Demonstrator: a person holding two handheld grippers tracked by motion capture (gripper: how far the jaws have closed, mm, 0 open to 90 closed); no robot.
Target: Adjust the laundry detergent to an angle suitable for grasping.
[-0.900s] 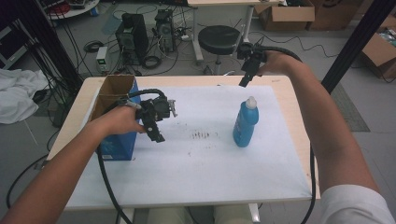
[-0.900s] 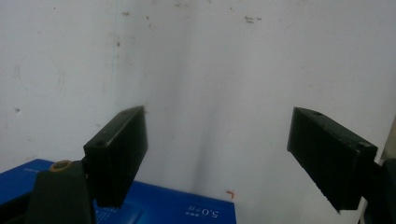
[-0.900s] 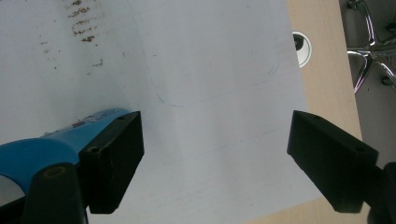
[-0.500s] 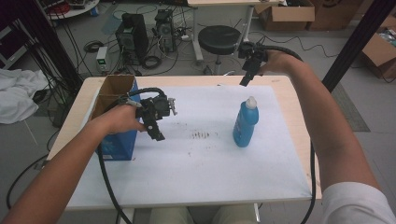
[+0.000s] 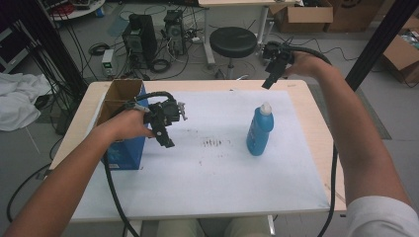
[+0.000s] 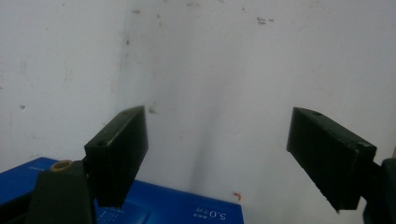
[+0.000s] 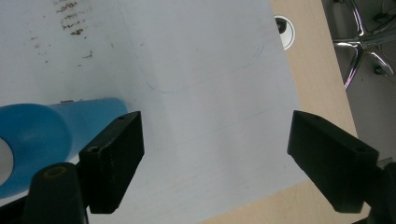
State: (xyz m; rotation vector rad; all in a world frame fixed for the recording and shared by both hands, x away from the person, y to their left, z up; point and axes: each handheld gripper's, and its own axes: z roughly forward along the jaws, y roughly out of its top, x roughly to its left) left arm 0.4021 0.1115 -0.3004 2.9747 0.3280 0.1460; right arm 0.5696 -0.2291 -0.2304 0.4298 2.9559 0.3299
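Observation:
A blue bottle [image 5: 259, 132] with a white cap stands upright right of centre on the white sheet [image 5: 212, 187]. At the table's left edge stands a blue box [image 5: 123, 148] with an open cardboard top. My left gripper [image 5: 165, 139] hovers just right of that box, angled down at the sheet. In the left gripper view it [image 6: 217, 121] is open and empty, with the box [image 6: 187, 210] below its jaws. My right gripper [image 5: 267, 84] is held high over the table's far edge, behind the bottle. It [image 7: 215, 121] is open and empty, with the bottle [image 7: 46, 135] beside its left jaw.
Dark smudges [image 5: 215, 143] mark the sheet's middle. Behind the table are a black stool [image 5: 232, 42], computer cases [image 5: 141, 37] with cables, and cardboard boxes [image 5: 301, 15]. A white cloth [image 5: 17, 103] lies at the left. A cable hole [image 7: 284, 28] sits in the wooden rim.

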